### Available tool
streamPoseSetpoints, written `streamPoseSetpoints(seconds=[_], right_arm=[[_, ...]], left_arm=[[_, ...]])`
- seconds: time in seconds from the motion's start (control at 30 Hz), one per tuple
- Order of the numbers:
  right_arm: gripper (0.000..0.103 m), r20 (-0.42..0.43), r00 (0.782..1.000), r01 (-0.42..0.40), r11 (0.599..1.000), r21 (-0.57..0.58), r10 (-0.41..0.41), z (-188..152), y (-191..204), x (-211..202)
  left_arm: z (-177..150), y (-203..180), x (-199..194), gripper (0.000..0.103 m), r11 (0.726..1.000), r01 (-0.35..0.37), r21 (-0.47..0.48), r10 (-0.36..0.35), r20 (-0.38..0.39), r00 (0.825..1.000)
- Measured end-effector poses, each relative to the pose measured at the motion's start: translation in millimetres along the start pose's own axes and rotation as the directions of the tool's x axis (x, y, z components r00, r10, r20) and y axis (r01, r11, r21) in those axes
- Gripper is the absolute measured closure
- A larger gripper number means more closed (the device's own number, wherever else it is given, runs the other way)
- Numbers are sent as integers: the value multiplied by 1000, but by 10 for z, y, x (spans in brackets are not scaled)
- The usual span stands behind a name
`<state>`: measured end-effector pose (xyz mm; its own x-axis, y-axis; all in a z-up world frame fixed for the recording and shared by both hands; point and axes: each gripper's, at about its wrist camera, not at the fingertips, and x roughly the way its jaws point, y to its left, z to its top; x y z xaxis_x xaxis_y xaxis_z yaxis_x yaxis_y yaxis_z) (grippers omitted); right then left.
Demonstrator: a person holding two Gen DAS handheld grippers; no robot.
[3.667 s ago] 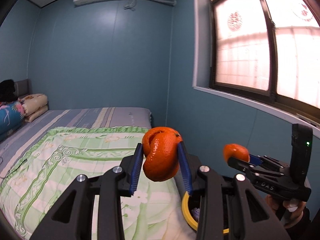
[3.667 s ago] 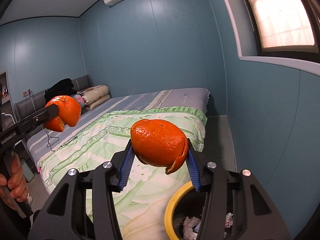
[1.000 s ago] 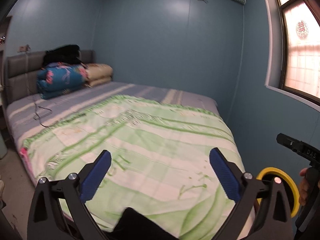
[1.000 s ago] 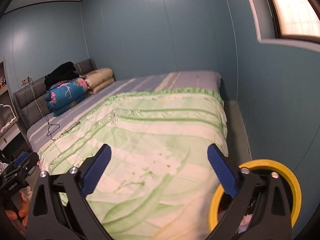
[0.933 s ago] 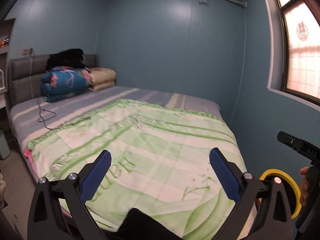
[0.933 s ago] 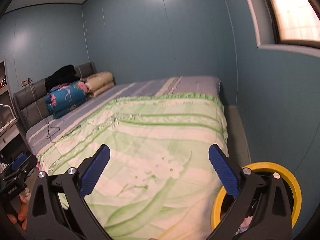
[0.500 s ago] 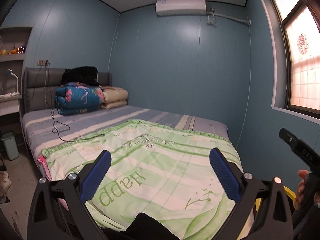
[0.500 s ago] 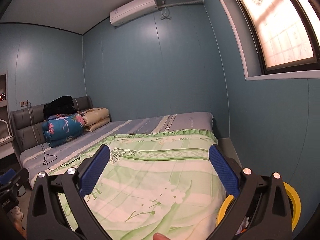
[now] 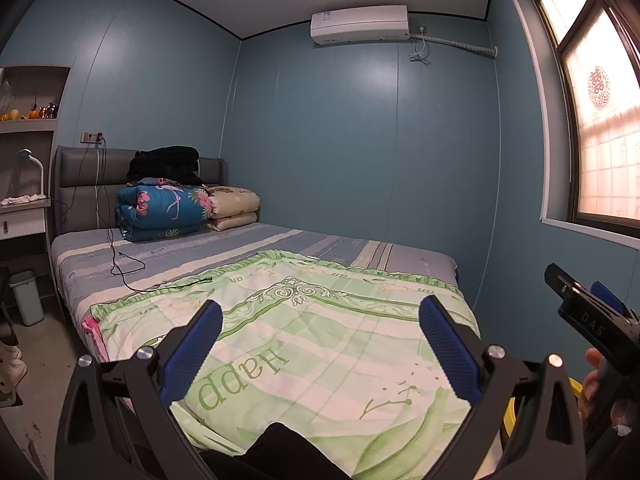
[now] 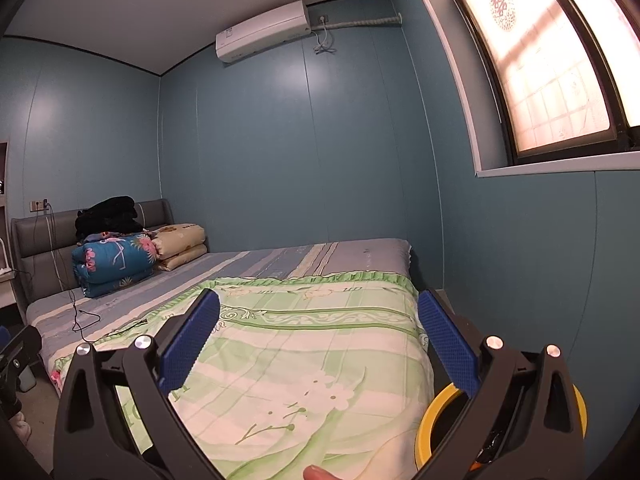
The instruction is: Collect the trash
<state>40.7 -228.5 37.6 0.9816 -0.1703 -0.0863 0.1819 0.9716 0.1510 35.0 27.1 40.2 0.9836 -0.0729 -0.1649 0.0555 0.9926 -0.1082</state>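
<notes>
Over the bed (image 9: 224,256), left wrist view: left gripper (image 9: 320,344) spread wide, nothing between its blue pads (image 9: 448,350). Green quilt (image 9: 320,320) covers the bed's near end; folded blankets (image 9: 168,212) sit at the headboard end. Right gripper (image 9: 588,320) is at the bed's right side, held by a hand (image 9: 596,388), aperture not readable here. Just a yellow sliver of the trash bin (image 9: 510,404) shows beside the bed, behind the left finger.

Right wrist view: right gripper (image 10: 318,344) also wide apart and empty. Yellow-rimmed trash bin (image 10: 434,416) stands right of the bed (image 10: 280,260), just beside the quilt (image 10: 304,344) edge, partly hidden by the right finger. Contents too dark to make out.
</notes>
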Motion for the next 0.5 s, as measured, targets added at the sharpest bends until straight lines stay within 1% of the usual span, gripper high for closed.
streamPoseSetpoints(seconds=[0.33,0.5], right_arm=[[8,-36,999,3,1000,8,-3,-17,-12,43],[8,-37,999,4,1000,9,-3,-32,-23,40]], left_arm=[[-14,-12,-8,8,1000,12,-1,-12,-4,1000],[-10,12,-11,8,1000,18,-3,-18,-4,1000]])
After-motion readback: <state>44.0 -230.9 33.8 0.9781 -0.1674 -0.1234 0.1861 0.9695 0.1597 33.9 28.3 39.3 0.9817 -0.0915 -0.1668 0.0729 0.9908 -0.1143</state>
